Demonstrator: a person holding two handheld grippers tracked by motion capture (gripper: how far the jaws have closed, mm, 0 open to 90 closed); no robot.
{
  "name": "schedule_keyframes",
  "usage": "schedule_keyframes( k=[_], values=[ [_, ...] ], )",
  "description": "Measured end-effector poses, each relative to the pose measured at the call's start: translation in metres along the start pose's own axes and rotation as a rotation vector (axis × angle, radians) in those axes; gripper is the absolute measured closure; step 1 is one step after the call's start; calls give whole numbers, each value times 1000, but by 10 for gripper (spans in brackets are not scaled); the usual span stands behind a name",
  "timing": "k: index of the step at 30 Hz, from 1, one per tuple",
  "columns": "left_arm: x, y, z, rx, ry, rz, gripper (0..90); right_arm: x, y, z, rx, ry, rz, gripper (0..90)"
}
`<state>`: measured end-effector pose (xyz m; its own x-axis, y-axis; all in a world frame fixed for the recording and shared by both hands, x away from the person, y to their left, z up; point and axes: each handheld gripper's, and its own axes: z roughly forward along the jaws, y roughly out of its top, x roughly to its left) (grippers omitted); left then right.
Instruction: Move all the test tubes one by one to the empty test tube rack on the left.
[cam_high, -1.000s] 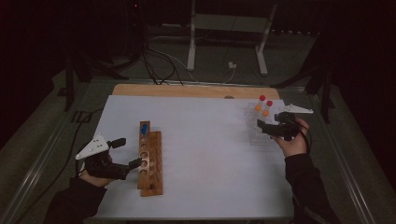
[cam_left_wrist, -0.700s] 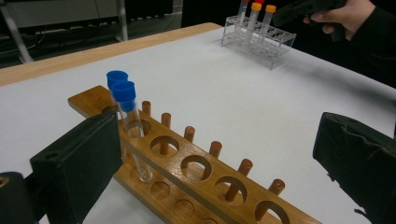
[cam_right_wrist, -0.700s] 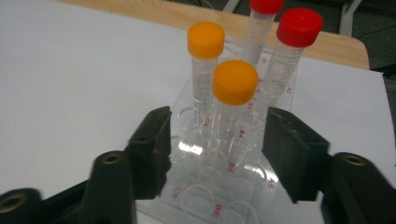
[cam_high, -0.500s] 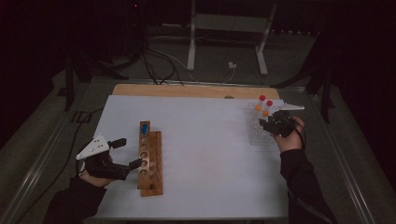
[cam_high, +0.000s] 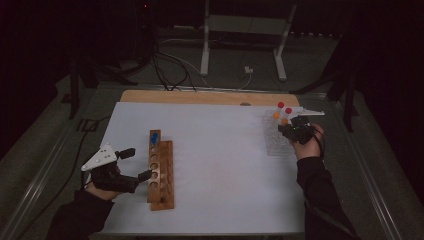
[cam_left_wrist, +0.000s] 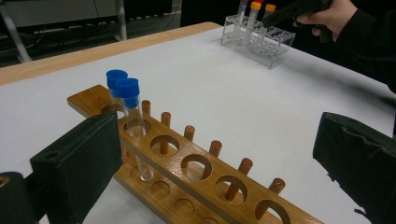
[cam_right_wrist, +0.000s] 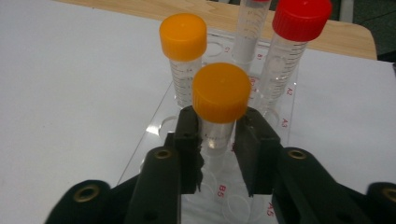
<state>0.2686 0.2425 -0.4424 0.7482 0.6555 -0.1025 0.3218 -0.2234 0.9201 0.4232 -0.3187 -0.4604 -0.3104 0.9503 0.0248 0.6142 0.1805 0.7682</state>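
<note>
The right hand-held gripper (cam_right_wrist: 217, 140) has just drawn its jaws together on an orange-capped tube (cam_right_wrist: 220, 105) standing in the clear rack (cam_high: 274, 142) near the far right corner of the tabletop (cam_high: 220, 150). A second ago those jaws stood apart short of the rack; now the black pads press the tube's clear wall from both sides just under the cap, seen in the right gripper view. The tube stands upright in its hole, not yet lifted. Behind it in the same rack stand a second orange-capped tube (cam_right_wrist: 184, 56) and a red-capped tube (cam_right_wrist: 292, 51), with another clear tube between those two whose cap is cut off by the frame.

Well away from the rack, toward the near left of the tabletop, the left hand-held gripper (cam_high: 137, 165) rests with its jaws apart on either side of the near end of the wooden rack (cam_high: 161, 170), not clamped on it, and has kept to that spot. Two blue-capped tubes (cam_left_wrist: 123, 91) stand at the far end of the wooden rack, with the other holes open.

The grip looks complete, so the likely next step is a straight lift clear of the neighbouring caps, then a carry across to a free hole in the wooden rack.
</note>
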Motion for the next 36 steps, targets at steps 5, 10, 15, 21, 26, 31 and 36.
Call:
schedule_keyframes(
  k=[5, 10, 15, 21, 26, 31, 36],
  values=[
    [0, 0, 0, 0, -3, -4, 22, 2, 1, 2, -2, -12, -5, 739],
    [1, -1, 0, 3, -2, -5, 21, 1, 2, -2, -11, -10, -3, 743],
    [1, 0, 0, 2, -4, -5, 22, 1, 9, -11, -29, -9, -9, 744],
    [0, 0, 0, 5, -10, -4, 21, 4, 20, -29, -69, -11, -25, 744],
    [-2, 3, 0, 5, -23, -4, 21, 9, 29, -46, -95, -12, -49, 744],
    [-5, 6, 1, 4, -43, 2, 21, 21, 34, -57, -106, 13, -89, 744],
    [-9, 12, 3, 3, -59, 15, 21, 35, 35, -64, -113, 55, -117, 744]
  ],
)
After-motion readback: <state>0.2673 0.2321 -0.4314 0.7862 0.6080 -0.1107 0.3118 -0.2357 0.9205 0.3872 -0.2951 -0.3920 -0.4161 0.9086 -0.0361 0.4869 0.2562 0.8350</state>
